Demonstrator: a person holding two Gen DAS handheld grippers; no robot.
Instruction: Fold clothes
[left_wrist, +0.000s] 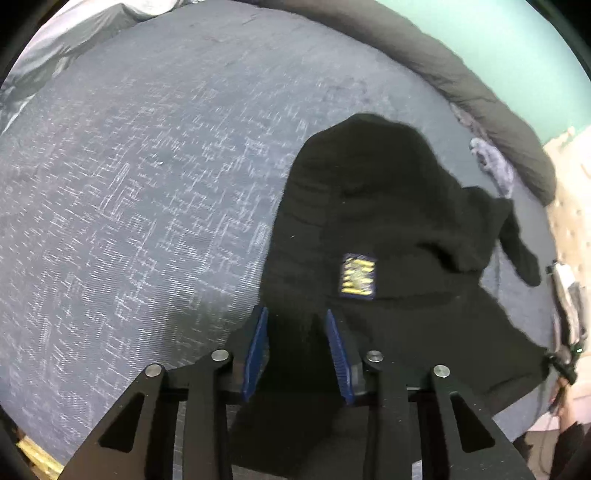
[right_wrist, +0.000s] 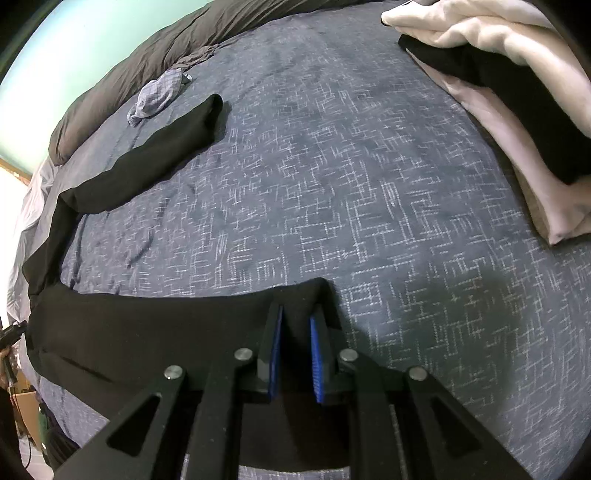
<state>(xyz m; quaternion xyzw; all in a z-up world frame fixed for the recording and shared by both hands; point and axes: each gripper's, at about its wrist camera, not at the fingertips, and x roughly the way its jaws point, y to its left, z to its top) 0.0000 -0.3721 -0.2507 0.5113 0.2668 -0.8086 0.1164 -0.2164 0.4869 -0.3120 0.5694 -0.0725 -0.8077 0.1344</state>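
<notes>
The black garment (left_wrist: 388, 206) lies on the bed (left_wrist: 129, 184), stretched sideways between the two grippers with its long axis running across from one to the other. The left gripper (left_wrist: 297, 332) has its jaws narrowed on black fabric near the patch (left_wrist: 358, 275). The right gripper (right_wrist: 297, 325) pinches the far corner, its sleeve (right_wrist: 159, 147) trailing toward the bed's far left edge.

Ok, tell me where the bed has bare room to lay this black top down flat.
The widest bare bedspread lies between the black sleeve and the stacked pale and black clothes. It is crowded by that stack, and near the small blue-grey garment against the dark duvet.
</notes>
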